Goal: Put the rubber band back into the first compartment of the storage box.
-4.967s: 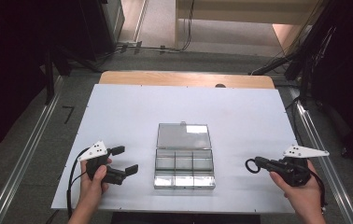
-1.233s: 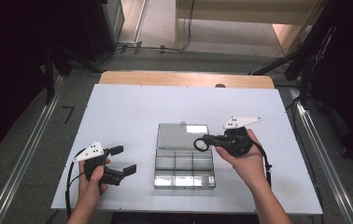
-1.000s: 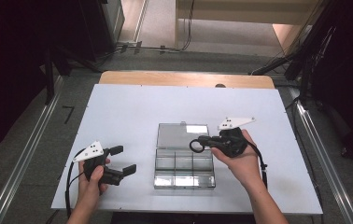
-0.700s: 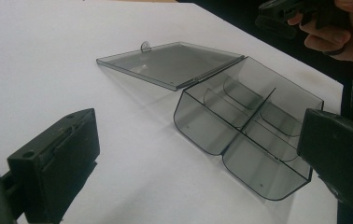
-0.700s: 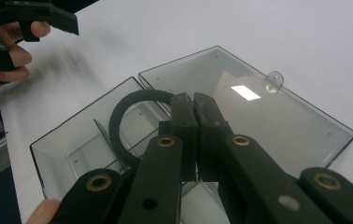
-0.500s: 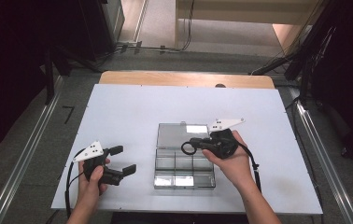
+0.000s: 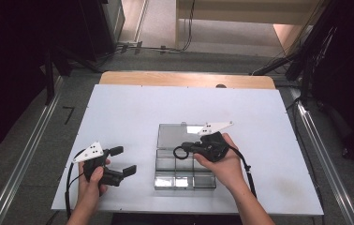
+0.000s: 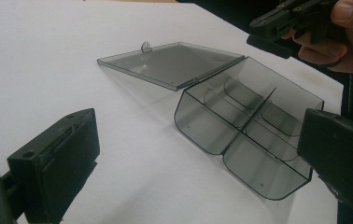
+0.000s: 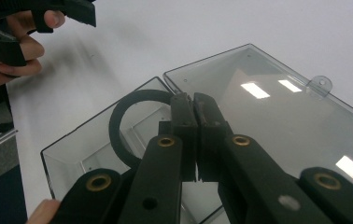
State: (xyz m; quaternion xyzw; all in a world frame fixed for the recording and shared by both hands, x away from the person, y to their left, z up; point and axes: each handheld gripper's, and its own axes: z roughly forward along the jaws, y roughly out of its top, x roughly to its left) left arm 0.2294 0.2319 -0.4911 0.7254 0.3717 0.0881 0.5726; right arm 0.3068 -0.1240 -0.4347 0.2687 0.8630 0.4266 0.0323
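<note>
Smoky clear plastic box [image 7: 185,159] sits mid-table on the flat white table [image 7: 133,112], its smooth lid [image 7: 180,135] lying open at 12 o'clock. The right gripper [image 7: 189,148] hangs over it, pinching a black rubber ring [image 9: 127,123]. At 9 o'clock, the left gripper [image 7: 122,161] gapes wide.

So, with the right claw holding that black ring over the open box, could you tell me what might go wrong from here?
1. The right claw pinches the black ring only at its edge, so it may swing or slip as it goes in.
2. The clear box looks light and nothing steadies it; the left claw stands open, apart from it, so a nudge could slide it.
3. The dividers are thin; the ring may land astride one.
</note>
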